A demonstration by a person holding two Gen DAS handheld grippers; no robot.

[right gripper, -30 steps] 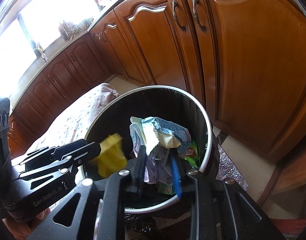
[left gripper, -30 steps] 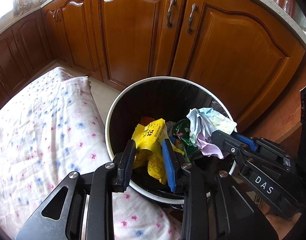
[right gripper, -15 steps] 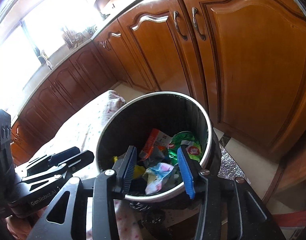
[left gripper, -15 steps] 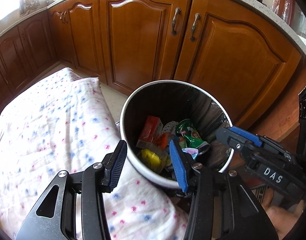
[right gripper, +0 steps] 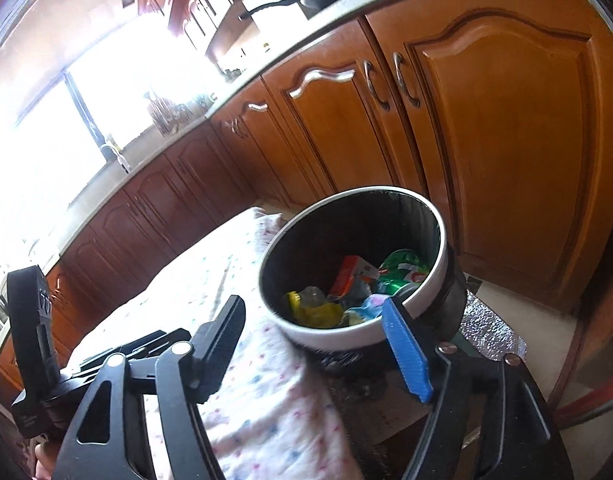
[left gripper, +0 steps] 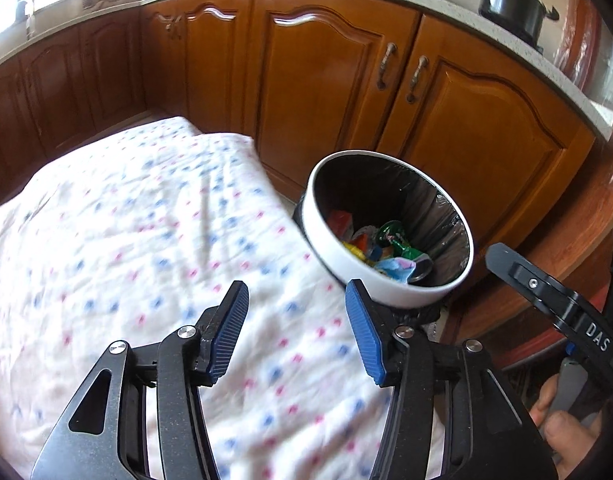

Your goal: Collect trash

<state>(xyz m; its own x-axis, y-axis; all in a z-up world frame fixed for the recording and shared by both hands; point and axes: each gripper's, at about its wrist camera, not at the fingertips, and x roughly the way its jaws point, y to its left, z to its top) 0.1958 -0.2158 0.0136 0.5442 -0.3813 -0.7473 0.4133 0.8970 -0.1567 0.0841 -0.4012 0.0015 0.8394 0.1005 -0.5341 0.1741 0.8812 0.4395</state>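
Pot (left gripper: 510,0) is being shown on the counter only by the left view. Bin (left gripper: 386,280), holding trash (left gripper: 380,246), is being framed beyond both empty, spread grippers: left gripper (left gripper: 294,300), right gripper (right gripper: 312,312).

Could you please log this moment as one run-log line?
left tool: open, empty | right tool: open, empty | bin: holds wrappers

Left tongs (left gripper: 296,326) gape empty over floral cloth (left gripper: 138,248) — bin (left gripper: 386,240) just beyond.
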